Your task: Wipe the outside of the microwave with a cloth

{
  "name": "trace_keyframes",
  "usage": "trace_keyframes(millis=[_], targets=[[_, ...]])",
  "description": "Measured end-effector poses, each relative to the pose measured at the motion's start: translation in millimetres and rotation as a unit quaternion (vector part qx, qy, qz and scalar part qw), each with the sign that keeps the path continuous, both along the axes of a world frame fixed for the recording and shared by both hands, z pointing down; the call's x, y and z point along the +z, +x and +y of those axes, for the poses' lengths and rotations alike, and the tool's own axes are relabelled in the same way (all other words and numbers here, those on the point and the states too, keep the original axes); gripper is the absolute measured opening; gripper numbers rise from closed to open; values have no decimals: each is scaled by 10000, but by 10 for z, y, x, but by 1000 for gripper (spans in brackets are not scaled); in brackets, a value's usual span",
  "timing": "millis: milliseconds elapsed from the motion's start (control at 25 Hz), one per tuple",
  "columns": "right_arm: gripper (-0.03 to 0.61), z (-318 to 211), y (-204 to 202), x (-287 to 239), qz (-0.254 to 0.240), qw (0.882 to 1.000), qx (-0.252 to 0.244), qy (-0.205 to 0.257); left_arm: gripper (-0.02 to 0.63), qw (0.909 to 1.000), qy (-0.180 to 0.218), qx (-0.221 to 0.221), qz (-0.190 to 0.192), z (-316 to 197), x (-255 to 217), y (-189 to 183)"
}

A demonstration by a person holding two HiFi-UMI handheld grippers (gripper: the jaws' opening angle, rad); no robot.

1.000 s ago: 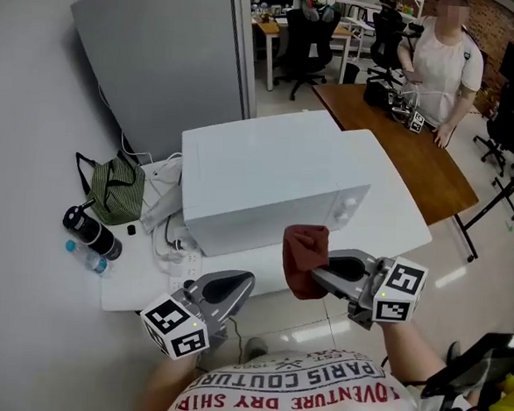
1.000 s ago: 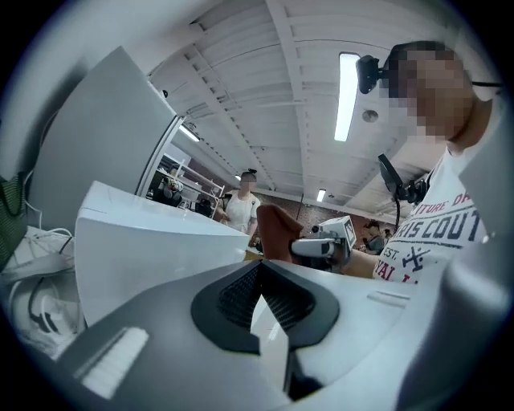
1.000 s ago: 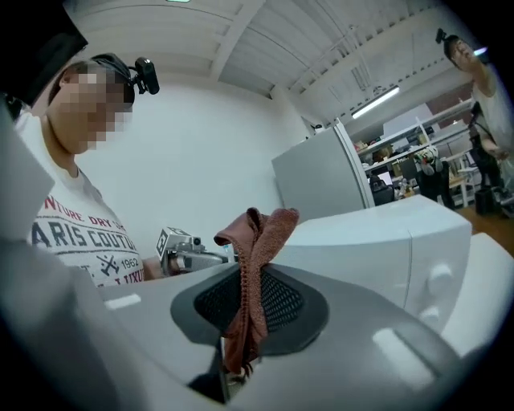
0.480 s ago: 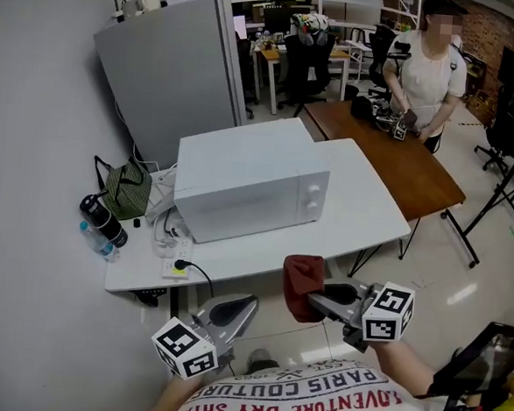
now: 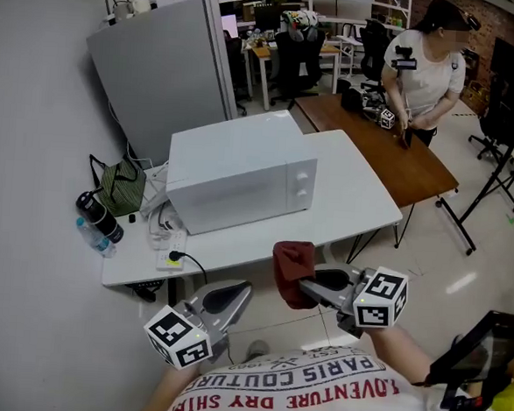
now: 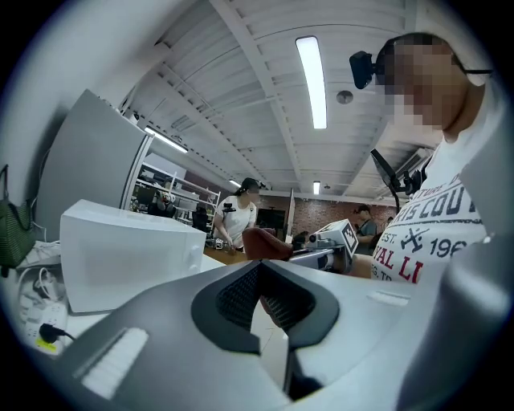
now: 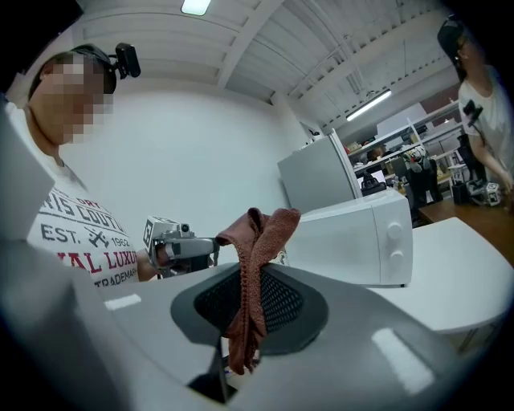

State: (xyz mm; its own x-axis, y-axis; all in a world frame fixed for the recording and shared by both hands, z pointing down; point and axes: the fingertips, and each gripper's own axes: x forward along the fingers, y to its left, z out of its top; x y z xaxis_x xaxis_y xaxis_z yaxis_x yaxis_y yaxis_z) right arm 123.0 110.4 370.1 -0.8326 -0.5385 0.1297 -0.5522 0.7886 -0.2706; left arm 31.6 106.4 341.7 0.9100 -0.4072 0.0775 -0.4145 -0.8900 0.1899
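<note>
The room is an open workspace with a pale floor. Behind the microwave (image 5: 241,177) and to its left stands a tall grey panel (image 5: 161,70). Beyond it to the right, a person (image 5: 424,71) works at a brown bench (image 5: 409,163), with office chairs further back.

The microwave sits door shut on a white bench (image 5: 354,198), and the bench top to its right is bare. On the microwave's left lie a green bag (image 5: 118,186), a dark bottle (image 5: 98,215) and a tangle of cables. A power strip (image 5: 170,257) lies by its front left corner.

The wiping looks not yet begun; this reads as the approach. The reddish-brown cloth (image 5: 292,264) hangs in the air in front of the microwave, off the bench's near edge and well apart from the casing. The right tongs (image 5: 302,288) are pinched on it, with a fold standing above the pads and a tail drooping below. The left tongs (image 5: 238,294) hang lower, further to the microwave's left, slightly spread with nothing between them.

The next move probably calls for carrying the cloth forward over the bench edge. It should meet a panel, top or door, with the bunched fold flat against it rather than the hard tips.
</note>
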Motion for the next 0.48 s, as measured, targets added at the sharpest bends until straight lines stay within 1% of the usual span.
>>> trace_keyframes(millis=[120, 480], targets=[[41, 28, -42, -63, 76, 9999, -82, 57, 5, 10000, -28, 12, 5, 19, -28, -5], [40, 81, -15, -81, 108, 9999, -4, 124, 6, 9999, -27, 107, 20, 64, -15, 23]])
